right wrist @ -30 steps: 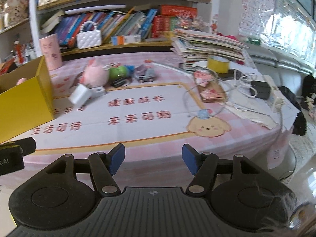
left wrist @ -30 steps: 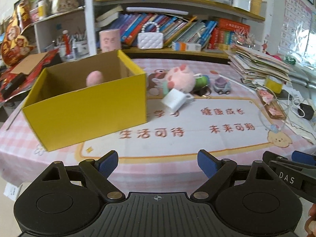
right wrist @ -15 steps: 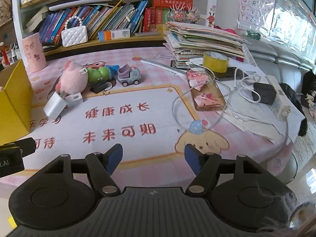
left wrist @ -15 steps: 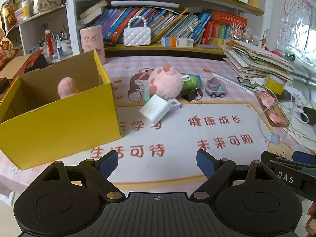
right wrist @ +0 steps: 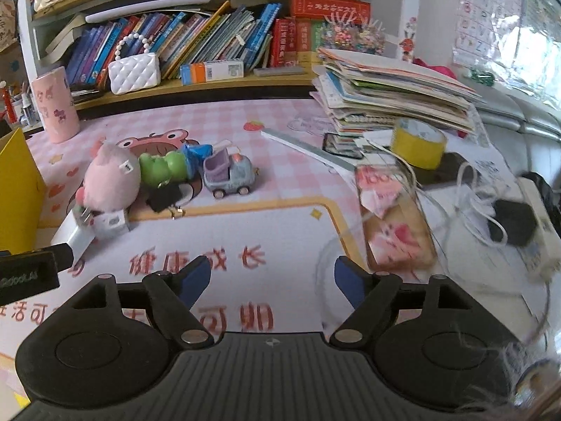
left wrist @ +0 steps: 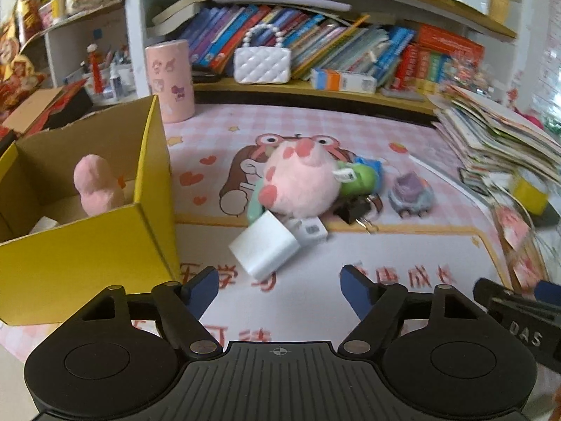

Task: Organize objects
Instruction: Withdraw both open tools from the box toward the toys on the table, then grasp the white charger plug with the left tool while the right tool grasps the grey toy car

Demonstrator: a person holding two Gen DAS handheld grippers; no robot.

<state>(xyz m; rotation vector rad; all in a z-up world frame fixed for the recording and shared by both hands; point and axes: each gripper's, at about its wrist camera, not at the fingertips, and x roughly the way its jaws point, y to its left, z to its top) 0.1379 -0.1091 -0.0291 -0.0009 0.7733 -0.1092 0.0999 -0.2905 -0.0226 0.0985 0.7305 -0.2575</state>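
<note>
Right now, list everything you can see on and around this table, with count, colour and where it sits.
box: one, yellow, left, open.
plush in box: one, pink.
round plush: one, pink, centre.
green toy: one, beside round plush.
toy car: one, purple-blue, right of green toy.
charger: one, white, nearest left gripper.
binder clip: one, black.
tape roll: one, yellow, right.
paper stack: one, right rear.
cup: one, pink, rear.
handbag: one, white, shelf.
left gripper: open, empty.
right gripper: open, empty.

Books crowd the shelf — a white quilted handbag beside them.
</note>
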